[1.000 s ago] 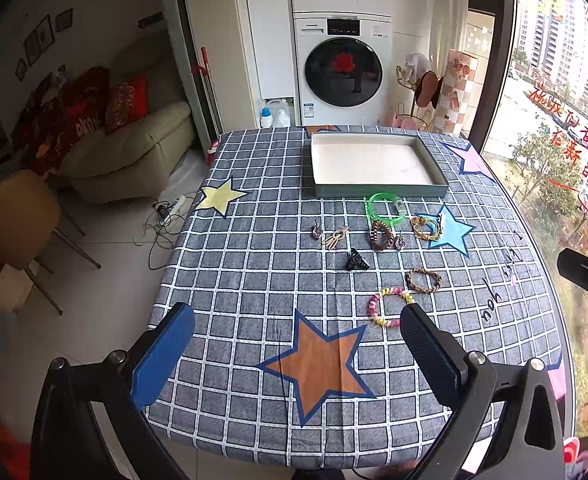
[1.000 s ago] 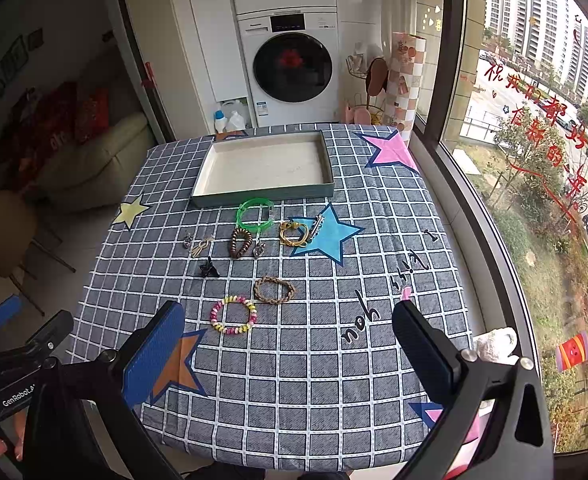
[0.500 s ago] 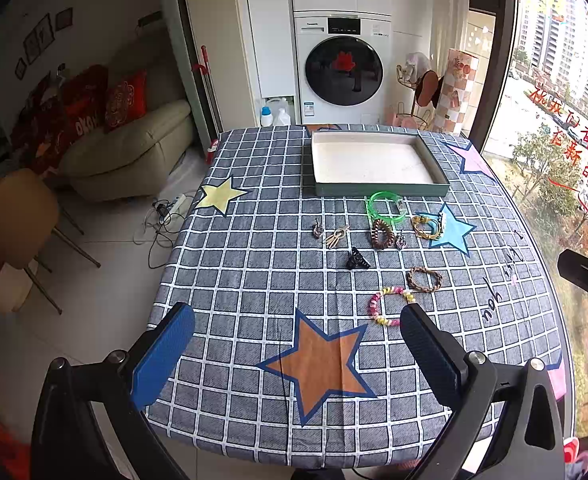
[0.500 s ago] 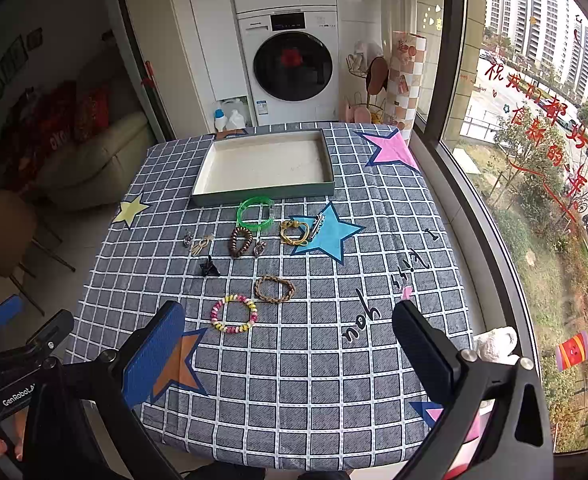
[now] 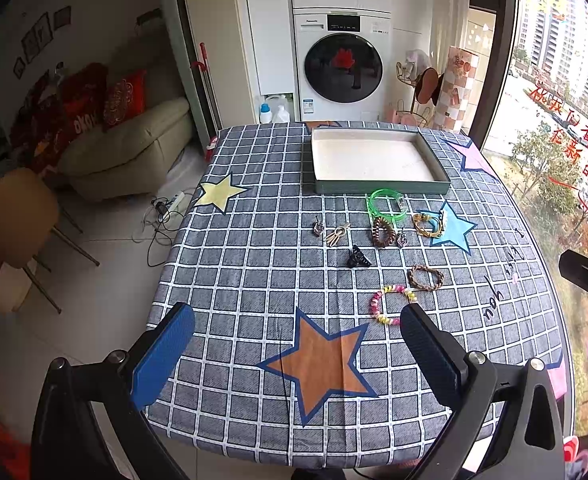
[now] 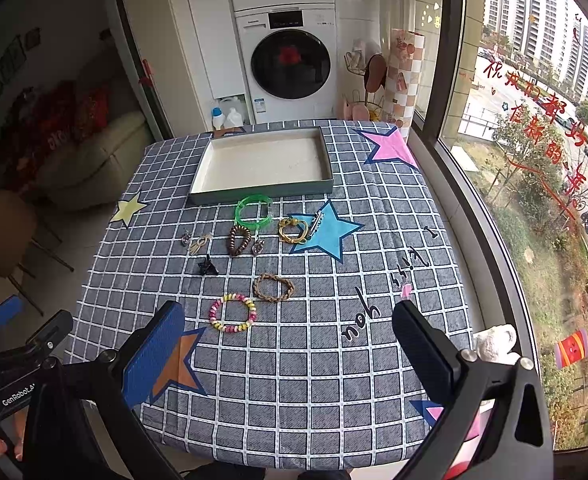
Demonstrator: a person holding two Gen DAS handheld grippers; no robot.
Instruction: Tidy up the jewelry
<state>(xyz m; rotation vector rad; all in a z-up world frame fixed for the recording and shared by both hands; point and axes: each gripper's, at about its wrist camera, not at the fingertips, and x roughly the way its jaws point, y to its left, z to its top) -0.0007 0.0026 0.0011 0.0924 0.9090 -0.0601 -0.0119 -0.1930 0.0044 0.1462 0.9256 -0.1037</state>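
A home: stacked washing machine [image 5: 343,66] at the far wall, a cushioned sofa [image 5: 126,152] left, apartment towers [image 6: 541,24] outside the right window.

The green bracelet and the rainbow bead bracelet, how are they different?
The green bracelet is one smooth, see-through band; the rainbow bead bracelet is many small beads in pink, yellow and other colours. The green bracelet lies right by the tray, at the far end of the jewelry; the rainbow bead bracelet lies nearest the grippers. Both are rings lying flat on the checked tablecloth, untouched.
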